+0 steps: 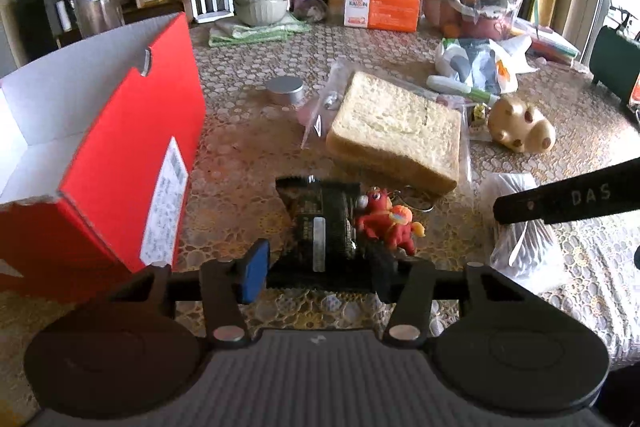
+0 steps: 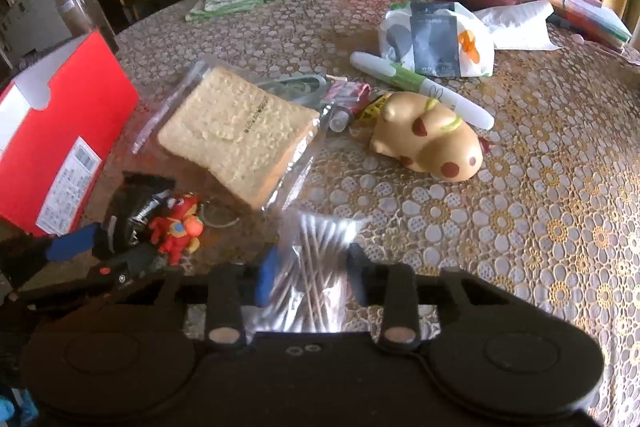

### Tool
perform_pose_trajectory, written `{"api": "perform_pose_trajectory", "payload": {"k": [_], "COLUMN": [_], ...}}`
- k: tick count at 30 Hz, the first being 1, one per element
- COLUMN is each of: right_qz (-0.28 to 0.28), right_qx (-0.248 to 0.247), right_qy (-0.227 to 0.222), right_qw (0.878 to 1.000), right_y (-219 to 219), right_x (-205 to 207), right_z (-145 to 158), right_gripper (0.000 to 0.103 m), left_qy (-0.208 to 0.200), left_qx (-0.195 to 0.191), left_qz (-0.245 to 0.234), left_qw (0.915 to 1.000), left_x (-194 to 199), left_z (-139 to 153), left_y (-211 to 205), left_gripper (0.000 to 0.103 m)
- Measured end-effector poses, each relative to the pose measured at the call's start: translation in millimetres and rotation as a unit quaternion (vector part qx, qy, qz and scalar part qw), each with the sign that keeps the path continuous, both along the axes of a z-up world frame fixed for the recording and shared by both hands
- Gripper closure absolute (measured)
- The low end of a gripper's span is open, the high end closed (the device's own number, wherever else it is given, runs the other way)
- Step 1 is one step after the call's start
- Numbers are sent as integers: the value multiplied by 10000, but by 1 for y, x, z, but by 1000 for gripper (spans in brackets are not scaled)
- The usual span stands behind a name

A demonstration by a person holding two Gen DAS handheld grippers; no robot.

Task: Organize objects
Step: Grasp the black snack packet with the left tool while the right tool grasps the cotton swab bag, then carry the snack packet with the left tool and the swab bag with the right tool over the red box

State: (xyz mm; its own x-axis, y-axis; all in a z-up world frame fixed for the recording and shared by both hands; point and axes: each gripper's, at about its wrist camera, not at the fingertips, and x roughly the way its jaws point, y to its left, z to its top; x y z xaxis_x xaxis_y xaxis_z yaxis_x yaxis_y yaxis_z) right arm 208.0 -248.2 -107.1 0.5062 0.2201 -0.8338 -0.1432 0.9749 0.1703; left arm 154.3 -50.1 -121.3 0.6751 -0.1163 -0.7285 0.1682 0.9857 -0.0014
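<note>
Right now the left tongs point(image 1: 318, 263) are standing partly open around a black packet point(image 1: 320, 223) lying on the desk point(image 1: 248, 115), with a red toy keychain point(image 1: 386, 221) touching it at 3 o'clock. The right tongs point(image 2: 312, 277) are sitting partly open astride a clear bag of cotton swabs point(image 2: 316, 259); whether they are gripping it, I cannot tell. At 9 o'clock, an open red box point(image 1: 132, 147) is showing only its white inside.

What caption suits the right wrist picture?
Right claw straddling a bag of cotton swabs, open, beside toy bread and red box.
</note>
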Motion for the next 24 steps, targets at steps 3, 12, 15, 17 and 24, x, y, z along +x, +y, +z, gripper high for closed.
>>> {"api": "perform_pose_trajectory", "payload": {"k": [3,12,15,17,24], "right_qz": [32,105,135,136,238], "right_qx": [-50,55,35,65,45], "right_qy": [-123,-452,-571,-612,-796], "right_qw": [9999,9989,9983,9980,9965], "right_y": [2,3,7,8,17], "right_x": [-6,-22,-25,-26,-32], "right_z": [10,45,55,61,79], "right_gripper": [74,76,76,76,76], "left_qy": [25,-55,-157,-171,-152], "left_qx": [-29,-278,-264,-277,-573], "left_qz": [51,103,82,73,-100], "left_qw": [10000,9995,9995,9994,9982], "left_x": [-5,-27,-32,-32,-30], "left_z": [5,29,39,46,59], "left_y": [4,19,22,25,37], "left_gripper": [55,61,64,101,101]}}
